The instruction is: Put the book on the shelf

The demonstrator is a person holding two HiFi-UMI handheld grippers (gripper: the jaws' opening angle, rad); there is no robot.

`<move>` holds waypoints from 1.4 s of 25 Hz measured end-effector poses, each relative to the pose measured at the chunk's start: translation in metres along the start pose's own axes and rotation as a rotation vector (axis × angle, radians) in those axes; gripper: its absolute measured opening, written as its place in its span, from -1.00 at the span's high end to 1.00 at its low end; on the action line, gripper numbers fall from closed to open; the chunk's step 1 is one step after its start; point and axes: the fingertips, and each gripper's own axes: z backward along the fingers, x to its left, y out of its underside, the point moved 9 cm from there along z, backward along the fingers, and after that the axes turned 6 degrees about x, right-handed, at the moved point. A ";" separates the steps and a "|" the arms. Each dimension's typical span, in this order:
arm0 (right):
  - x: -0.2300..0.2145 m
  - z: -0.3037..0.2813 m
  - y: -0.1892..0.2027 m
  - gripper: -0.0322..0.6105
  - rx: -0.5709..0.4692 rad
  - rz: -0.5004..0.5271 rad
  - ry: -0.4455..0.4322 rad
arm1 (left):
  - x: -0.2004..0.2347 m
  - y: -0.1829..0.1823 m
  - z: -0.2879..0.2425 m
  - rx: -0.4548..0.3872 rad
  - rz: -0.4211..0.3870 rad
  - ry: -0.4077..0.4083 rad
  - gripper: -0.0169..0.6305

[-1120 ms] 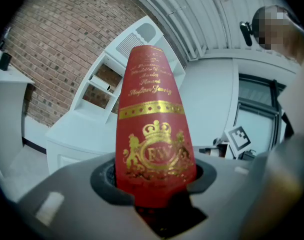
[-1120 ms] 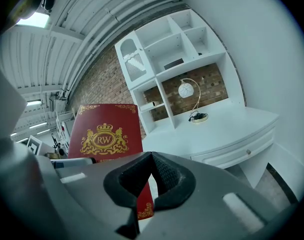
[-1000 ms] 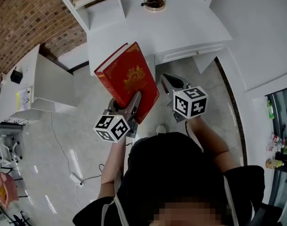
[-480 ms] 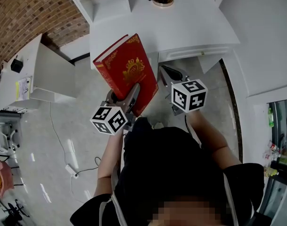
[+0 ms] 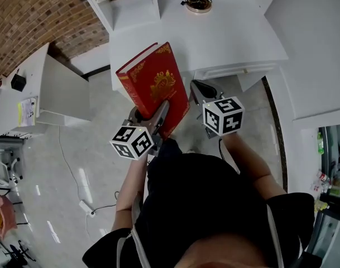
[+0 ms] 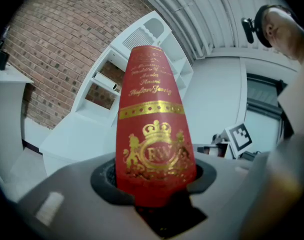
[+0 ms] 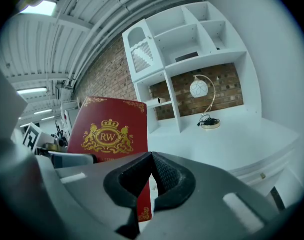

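Nearest to the camera in the head view is the person (image 5: 203, 205), who stands on the floor side of the white desk (image 5: 231, 38) with both arms stretched toward it.

The left gripper (image 5: 154, 116) (image 6: 154, 186) is clenched on the red book (image 5: 153, 82) (image 6: 152, 129). Its two pads press on the lower end of the book, one on each cover (this is clear in the left gripper view, where the golden crest rises straight out of the jaws). The book is in the air, touching nothing except this gripper. It stands on end and leans, with its spine toward the left. Its upper end reaches over the front left edge of the desk, while its lower end hangs in front of the desk, above the pale floor (image 5: 75, 166).

The right gripper (image 5: 199, 89) (image 7: 152, 176) is just beside the book and apart from it, also before the front edge of the desk. Its jaws are pressed together on themselves, and in the right gripper view the book (image 7: 112, 129) shows behind them, to their left.

On the back left part of the desk stands the white shelf unit (image 5: 130, 4) (image 7: 186, 39), well apart from the book. A lamp (image 5: 197, 3) (image 7: 199, 89) with a round base stands on the desk top beside the unit. Behind the desk is the brick wall (image 5: 30, 21) (image 7: 226, 86).
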 end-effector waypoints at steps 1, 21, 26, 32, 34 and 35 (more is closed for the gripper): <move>0.001 -0.007 -0.004 0.91 0.004 0.013 0.003 | 0.006 -0.004 -0.002 -0.001 0.002 0.004 0.26; 0.007 -0.124 -0.080 0.91 -0.052 0.076 0.026 | 0.127 -0.078 -0.054 0.018 0.015 0.059 0.26; 0.015 -0.147 -0.096 0.91 -0.081 0.103 0.058 | 0.154 -0.086 -0.062 0.044 0.021 0.078 0.26; 0.018 -0.174 -0.103 0.91 -0.077 0.079 0.090 | 0.184 -0.101 -0.070 0.069 0.029 0.105 0.26; 0.020 -0.183 -0.105 0.91 -0.079 0.068 0.102 | 0.195 -0.103 -0.072 0.076 0.036 0.114 0.26; 0.022 -0.187 -0.106 0.91 -0.078 0.068 0.105 | 0.199 -0.104 -0.072 0.080 0.041 0.118 0.26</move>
